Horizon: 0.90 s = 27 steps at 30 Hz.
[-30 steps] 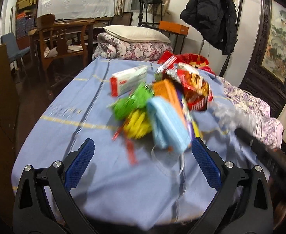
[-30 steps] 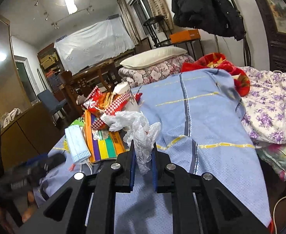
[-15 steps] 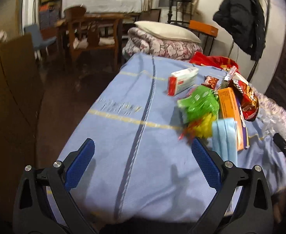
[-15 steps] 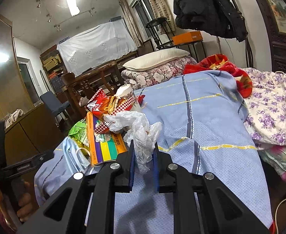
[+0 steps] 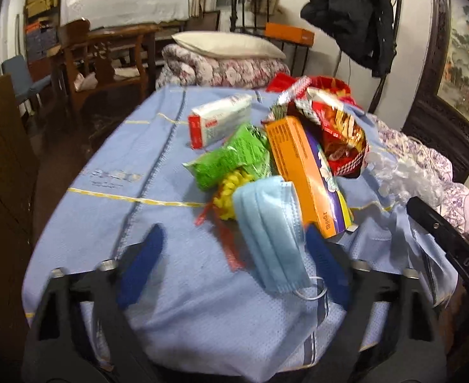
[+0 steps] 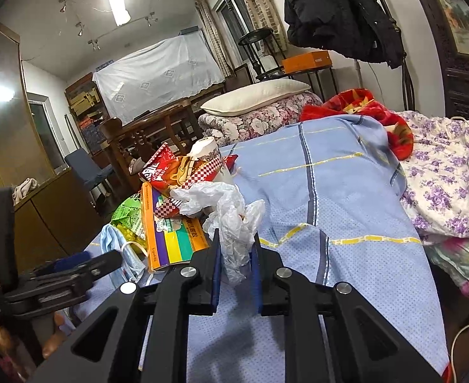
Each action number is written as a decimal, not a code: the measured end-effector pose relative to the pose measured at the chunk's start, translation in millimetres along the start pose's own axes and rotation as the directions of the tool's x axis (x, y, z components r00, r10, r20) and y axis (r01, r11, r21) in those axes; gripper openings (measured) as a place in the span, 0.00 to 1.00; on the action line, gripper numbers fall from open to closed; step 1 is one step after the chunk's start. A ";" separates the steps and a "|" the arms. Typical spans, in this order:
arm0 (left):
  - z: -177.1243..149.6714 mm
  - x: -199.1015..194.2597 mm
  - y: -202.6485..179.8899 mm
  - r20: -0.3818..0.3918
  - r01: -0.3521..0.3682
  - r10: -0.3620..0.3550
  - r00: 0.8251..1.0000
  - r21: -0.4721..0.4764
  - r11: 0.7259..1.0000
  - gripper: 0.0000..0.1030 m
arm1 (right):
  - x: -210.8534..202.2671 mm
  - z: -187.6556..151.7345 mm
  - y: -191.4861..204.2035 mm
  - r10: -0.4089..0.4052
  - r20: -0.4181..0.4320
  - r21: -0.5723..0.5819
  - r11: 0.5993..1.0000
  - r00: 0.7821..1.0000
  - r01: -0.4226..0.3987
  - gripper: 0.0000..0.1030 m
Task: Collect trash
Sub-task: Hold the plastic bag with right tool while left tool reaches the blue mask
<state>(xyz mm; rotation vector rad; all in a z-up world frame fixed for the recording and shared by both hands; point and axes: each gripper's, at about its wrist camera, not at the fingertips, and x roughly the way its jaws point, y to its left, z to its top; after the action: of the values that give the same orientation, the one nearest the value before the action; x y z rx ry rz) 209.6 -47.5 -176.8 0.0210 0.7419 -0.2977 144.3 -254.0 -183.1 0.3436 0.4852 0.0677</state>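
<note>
A pile of trash lies on a blue cloth [image 5: 113,198]: a blue face mask [image 5: 269,233], an orange box [image 5: 301,172], a green wrapper [image 5: 231,159], a yellow wrapper [image 5: 228,194], a red snack bag [image 5: 340,131] and a white-red box [image 5: 218,119]. My left gripper [image 5: 231,255] is open just in front of the mask, its right finger beside the mask's edge. My right gripper [image 6: 234,252] is shut on a crumpled clear plastic bag [image 6: 231,214], which also shows at the right in the left wrist view [image 5: 403,178]. The left gripper shows at the lower left in the right wrist view [image 6: 65,271].
A folded quilt and pillow [image 5: 228,51] lie behind the cloth. A red blanket [image 6: 362,108] and purple floral bedding [image 6: 451,172] lie to the right. A wooden table and chair [image 5: 106,54] stand at the back left, a brown cabinet [image 5: 1,172] at the left.
My left gripper swung left, then back right and closer, so the mask now lies between its fingers' reach. My right gripper still holds the plastic bag, nearly unmoved.
</note>
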 end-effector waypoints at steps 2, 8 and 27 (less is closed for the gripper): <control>-2.1 0.5 5.6 -0.009 0.021 -0.021 1.000 -0.006 1.000 0.50 | -0.1 1.5 -4.6 0.004 0.001 0.011 1.000 1.000 -0.004 0.17; -12.3 -19.1 41.0 -0.007 -0.026 0.026 1.000 -0.040 0.999 0.39 | -0.3 2.3 -12.3 0.025 0.003 0.045 0.999 1.000 -0.025 0.17; -17.5 -17.1 65.6 -0.026 -0.053 0.049 0.998 -0.156 0.986 0.86 | 3.1 0.8 -9.0 0.029 -0.002 0.031 0.999 1.000 -0.029 0.18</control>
<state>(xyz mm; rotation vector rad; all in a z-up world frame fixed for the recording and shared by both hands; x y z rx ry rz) 204.1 21.9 -184.0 -0.1053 0.7841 -0.1899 147.3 -262.2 -186.9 0.3808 0.4843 0.0890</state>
